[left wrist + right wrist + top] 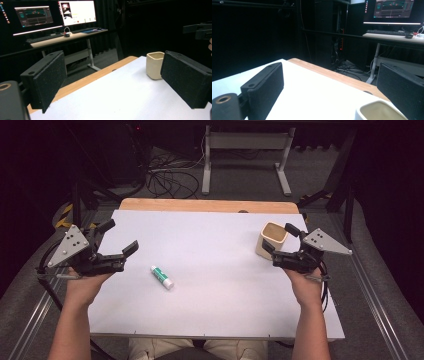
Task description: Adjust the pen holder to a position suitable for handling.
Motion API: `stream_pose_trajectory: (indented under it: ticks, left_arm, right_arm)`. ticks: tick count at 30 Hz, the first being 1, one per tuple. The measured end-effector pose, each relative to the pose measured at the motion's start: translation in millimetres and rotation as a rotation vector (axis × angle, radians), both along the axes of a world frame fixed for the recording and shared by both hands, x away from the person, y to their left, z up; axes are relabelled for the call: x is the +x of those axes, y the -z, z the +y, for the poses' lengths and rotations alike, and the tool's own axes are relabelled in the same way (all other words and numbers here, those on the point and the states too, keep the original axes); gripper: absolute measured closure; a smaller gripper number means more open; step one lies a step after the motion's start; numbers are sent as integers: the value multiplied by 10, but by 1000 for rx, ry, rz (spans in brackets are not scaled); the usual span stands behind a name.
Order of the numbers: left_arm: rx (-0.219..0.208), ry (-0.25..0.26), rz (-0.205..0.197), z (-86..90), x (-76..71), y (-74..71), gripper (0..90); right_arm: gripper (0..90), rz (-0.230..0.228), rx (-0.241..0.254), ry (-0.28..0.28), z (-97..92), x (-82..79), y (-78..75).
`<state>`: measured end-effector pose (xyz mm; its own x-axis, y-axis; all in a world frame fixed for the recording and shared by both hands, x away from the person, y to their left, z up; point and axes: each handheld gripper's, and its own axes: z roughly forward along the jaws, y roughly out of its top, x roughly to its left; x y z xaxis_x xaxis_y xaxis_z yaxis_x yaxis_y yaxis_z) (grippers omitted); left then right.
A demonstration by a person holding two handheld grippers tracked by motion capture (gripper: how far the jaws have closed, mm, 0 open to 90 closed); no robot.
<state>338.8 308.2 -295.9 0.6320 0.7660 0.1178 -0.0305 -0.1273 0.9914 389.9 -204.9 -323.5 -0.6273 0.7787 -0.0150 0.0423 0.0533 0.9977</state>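
The glue stick point(162, 277) lies flat on the white desk point(215, 290), a little left of the middle and toward my near edge. Its long axis runs slantwise: the green-banded end points to the far left corner, the white cap end to the near right. Nothing touches it.

From there my left gripper point(120, 239) is the nearer one. It hovers over the left edge of the desk, its jaws spread wide with nothing between them, pointing toward the right and slightly away from me. The stick sits to the near right of those jaws, below their line of aim, so I judge I must swing the hand toward me and tip it down, and turn the wrist so the pads close across the stick's narrow width, not along its length.

The cream square cup point(272, 240) stands upright near the far right corner, well apart from the stick. My right gripper point(280, 237) is just beside it at the right edge, jaws also wide apart and holding nothing; in the right gripper view the cup's rim point(380, 110) sits low between them, untouched.
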Motion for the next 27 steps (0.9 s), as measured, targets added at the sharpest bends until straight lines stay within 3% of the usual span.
stream_pose_trajectory:
  ticks: [5, 10, 20, 27]
  left_arm:
    - [9, 5, 1, -8, -1, 5, 78]
    - [14, 7, 3, -16, 5, 13, 78]
    - [26, 13, 4, -29, 10, 25, 83]
    - [35, 16, 5, -48, 20, 40, 83]
  right_arm:
    - [161, 30, -32, -27, 132, -17, 19]
    - [178, 49, -54, -44, 248, -14, 49]
    - [215, 41, -117, -88, 617, -27, 127]
    - [228, 45, -120, -110, 765, -38, 158]
